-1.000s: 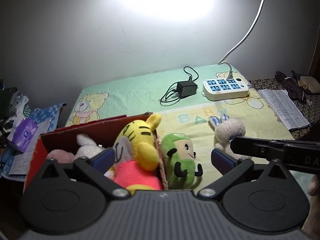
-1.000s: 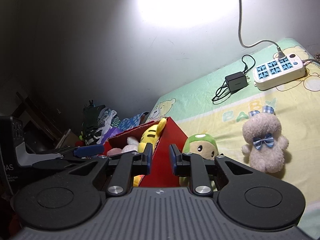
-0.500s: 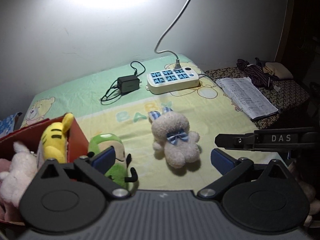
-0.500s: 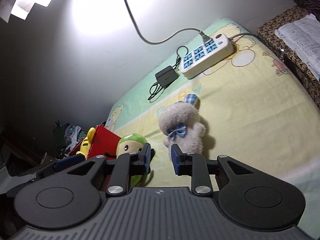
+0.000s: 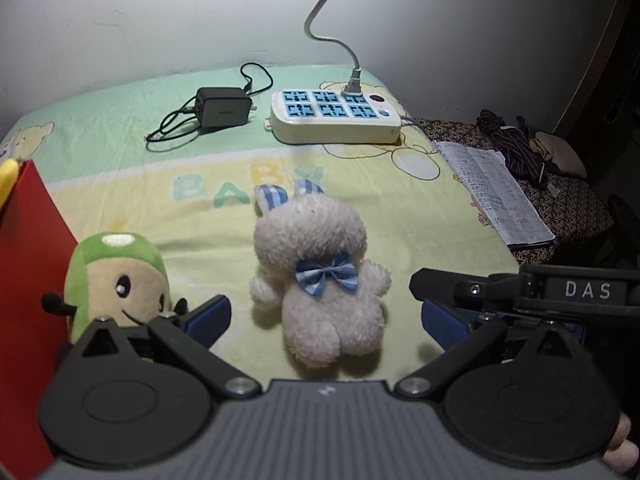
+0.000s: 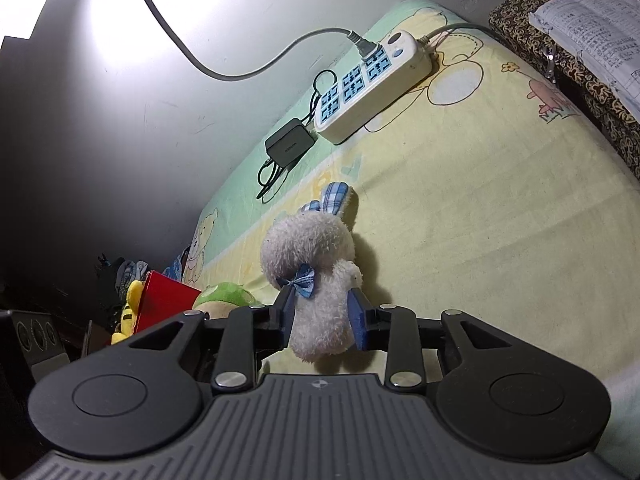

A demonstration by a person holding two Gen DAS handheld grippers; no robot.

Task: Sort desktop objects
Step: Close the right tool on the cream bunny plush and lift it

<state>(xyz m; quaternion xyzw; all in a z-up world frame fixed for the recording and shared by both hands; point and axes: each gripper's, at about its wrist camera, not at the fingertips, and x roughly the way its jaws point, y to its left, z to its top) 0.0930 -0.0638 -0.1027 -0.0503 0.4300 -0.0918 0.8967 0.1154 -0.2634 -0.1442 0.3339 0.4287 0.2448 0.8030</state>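
Baby-print bedsheet against grey wall, right gripper jaws straddling white plush rabbit, left gripper jaws spread.

Bare yellow sheet lies open to the right of the white plush rabbit, up to the patterned cloth ledge that carries papers. On the rabbit's left the green plush stands against the red box, with only a narrow strip of sheet between rabbit and green plush. Toward the wall, the power strip, its cable and the black charger block the green band; the stretch between them and the rabbit is free
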